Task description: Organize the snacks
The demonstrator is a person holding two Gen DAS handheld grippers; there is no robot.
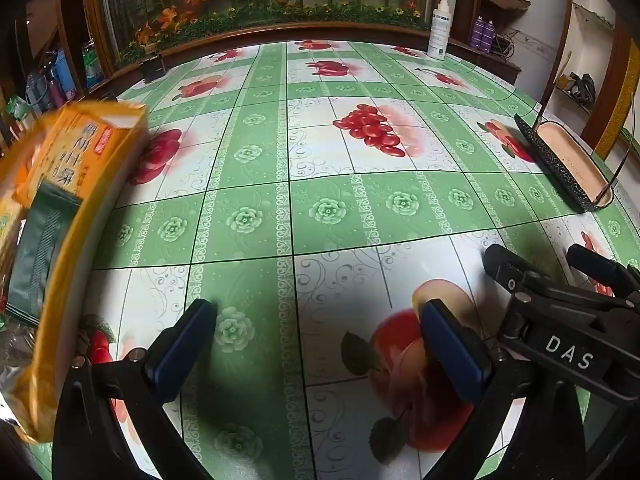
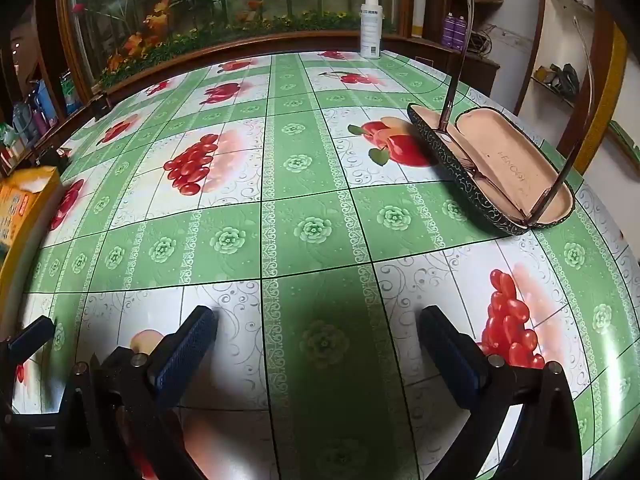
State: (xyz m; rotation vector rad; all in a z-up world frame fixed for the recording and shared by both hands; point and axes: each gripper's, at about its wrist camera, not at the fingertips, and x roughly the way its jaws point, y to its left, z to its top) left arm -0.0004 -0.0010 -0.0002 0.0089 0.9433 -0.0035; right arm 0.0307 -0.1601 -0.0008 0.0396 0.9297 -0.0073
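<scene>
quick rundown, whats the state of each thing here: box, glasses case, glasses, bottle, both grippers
orange snack box: open at the top, packets inside, on the table's left edge
glasses case: open, lying flat
glasses: in the case, temples unfolded and sticking up
white spray bottle: upright, cap on
left gripper: open, empty
right gripper: open, empty

1. Both views are bright and evenly lit, with soft glare on the glossy tablecloth (image 1: 320,200).
2. Fisheye distortion bends the table's grid lines and darkens the corners.
3. The orange box (image 1: 60,200) at the left edge is motion-blurred.
4. Soft dark shadows pool on the cloth between the fingers (image 2: 188,352).
</scene>
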